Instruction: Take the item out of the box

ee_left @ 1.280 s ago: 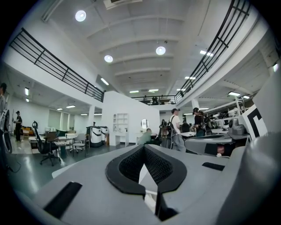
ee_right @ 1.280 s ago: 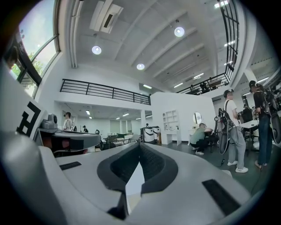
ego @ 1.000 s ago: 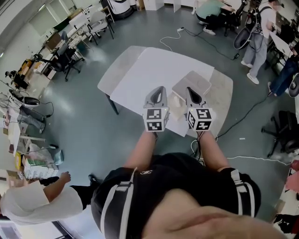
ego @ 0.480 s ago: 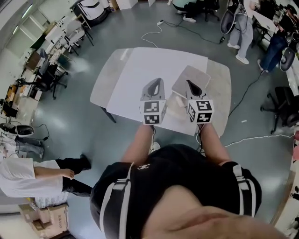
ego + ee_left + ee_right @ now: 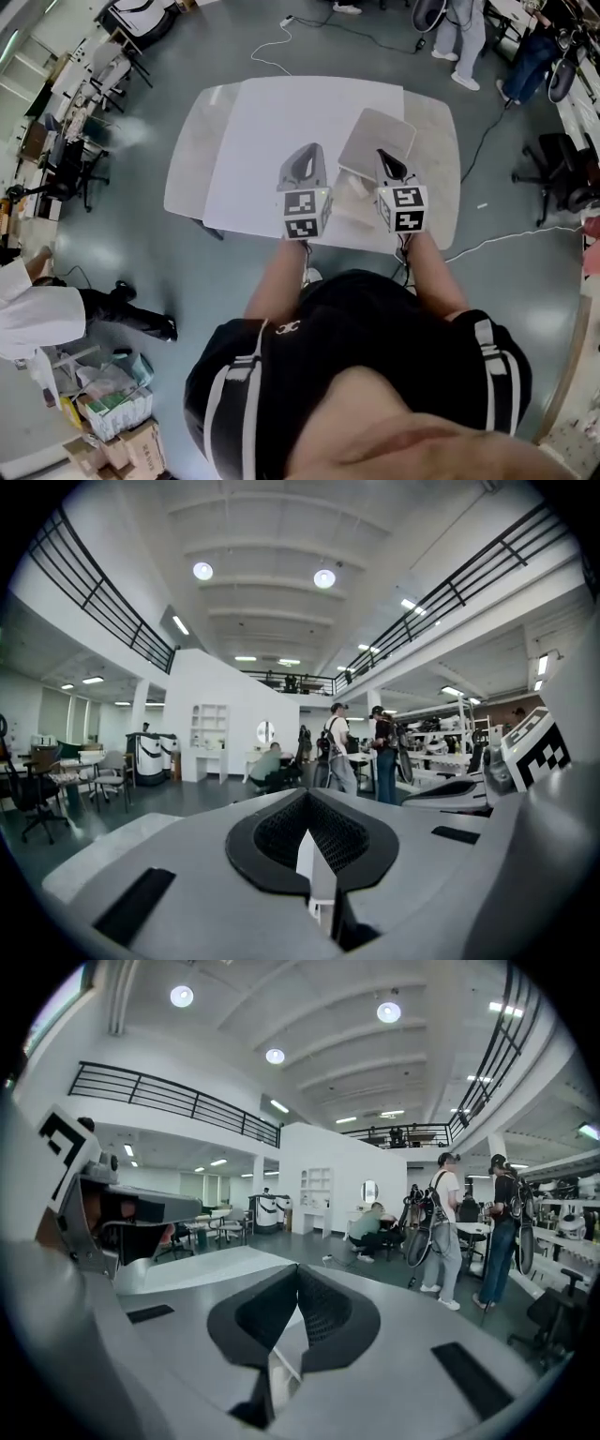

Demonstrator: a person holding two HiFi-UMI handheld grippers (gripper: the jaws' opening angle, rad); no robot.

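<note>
Left gripper [image 5: 312, 153]: jaws together, nothing between them, held above the table [image 5: 197, 169] near its front edge.

Box [image 5: 375, 141]: just right of it, lid raised (item inside not discernible).

Right gripper [image 5: 385, 157]: jaws together, empty, at the box's near side.

Risk: closed jaws going in would shove the box and grasp nothing.

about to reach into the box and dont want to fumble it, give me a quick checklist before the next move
1. Left gripper open for a grab: not ok, jaws together with nothing between them.
2. Right gripper open for a grab: not ok, jaws together, empty.
3. Box on the table and likely within reach: ok, it sits just ahead of both grippers.
4. Box lid open: cannot tell from the head view.
5. Item visible inside the box: cannot tell, no view looks into it.
</note>
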